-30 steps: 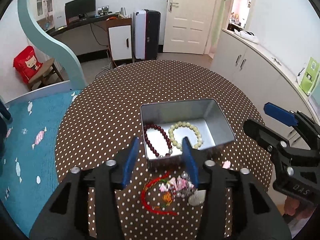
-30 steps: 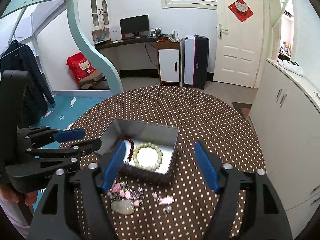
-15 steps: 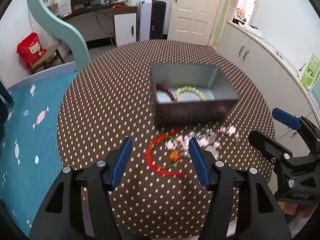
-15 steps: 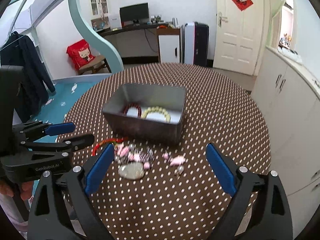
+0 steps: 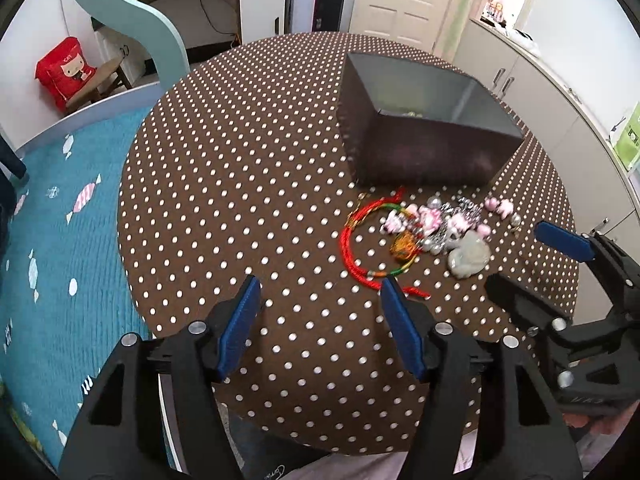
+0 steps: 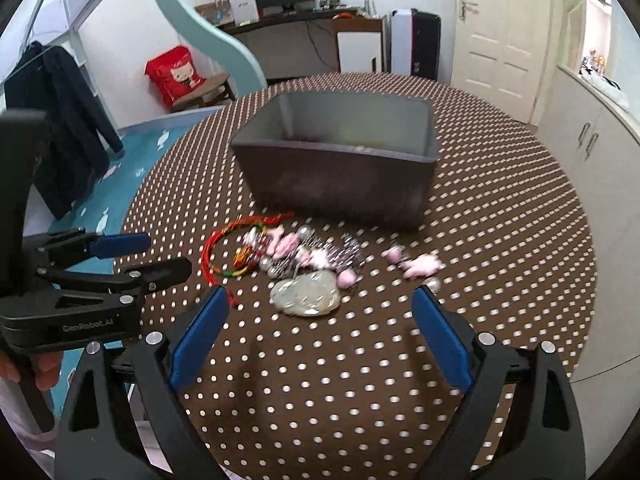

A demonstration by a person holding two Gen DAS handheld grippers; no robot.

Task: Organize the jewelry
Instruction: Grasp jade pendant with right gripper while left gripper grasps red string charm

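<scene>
The round table [image 5: 240, 184] in its brown cloth with white dots fills most of the room in front of me. On its far half stands the grey rectangular metal tin [image 6: 340, 176], open at the top; only a sliver of pale beads shows over its near wall, too little to tell more.

The left hand-held gripper [image 5: 320, 328] hangs over the near edge of the table with its blue-padded fingers [image 5: 240, 332] spread apart and nothing between them. The right hand-held gripper [image 6: 320, 340] sits low on the other side, its fingers wider apart still, also empty.

Just in front of the tin lies the loose jewelry. The red braided cord bracelet [image 5: 356, 248] with coloured sections makes an open loop at the left of the heap. Touching it is a tangle of pink and silver beads [image 6: 304, 252], blurred. The pale green carved jade pendant [image 6: 306, 294] lies flat at the near side of that tangle. A small pink bead cluster [image 6: 420, 266] lies a little apart to the right.
</scene>
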